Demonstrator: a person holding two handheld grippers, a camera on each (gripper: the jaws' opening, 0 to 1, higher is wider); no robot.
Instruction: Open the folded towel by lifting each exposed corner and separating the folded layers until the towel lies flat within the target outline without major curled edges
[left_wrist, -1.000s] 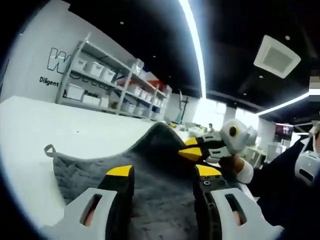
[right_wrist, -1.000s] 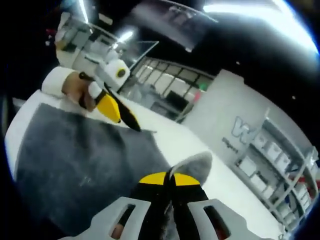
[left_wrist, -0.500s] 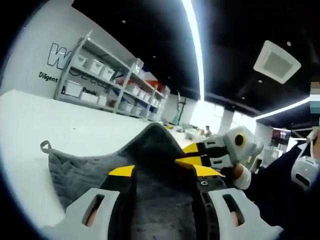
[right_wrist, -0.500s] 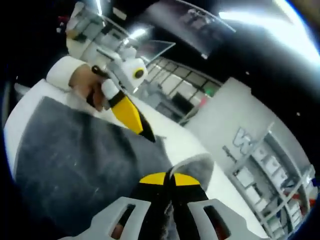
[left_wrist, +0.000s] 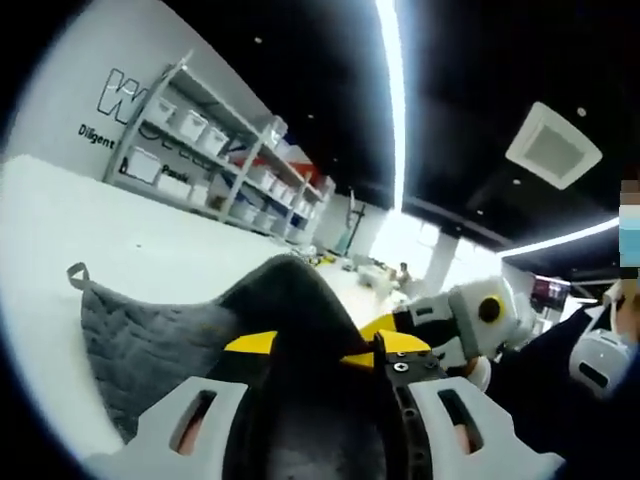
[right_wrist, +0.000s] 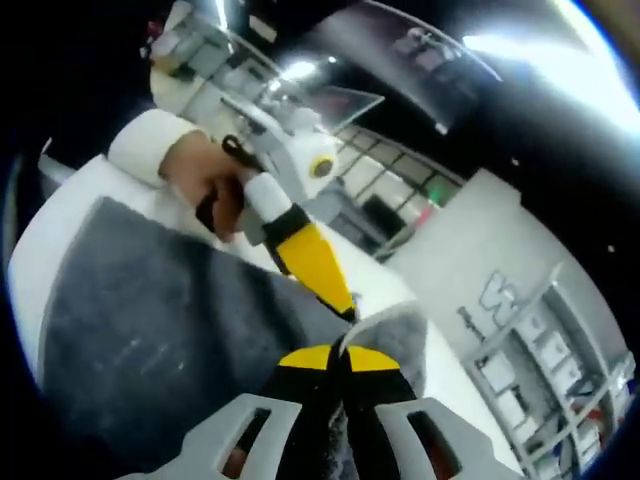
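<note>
Right gripper view: towel edge pinched above the table

The right gripper (right_wrist: 335, 365) has its fingers clamped together on a raised edge of the grey towel (right_wrist: 150, 330), which spreads over the white table (left_wrist: 120, 235). In the left gripper view, the left gripper (left_wrist: 315, 350) has fingers parted, a towel fold humped between them

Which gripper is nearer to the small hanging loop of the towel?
Left. The left gripper hovers open nearer the loop; the right gripper pinches the towel farther away.
</note>
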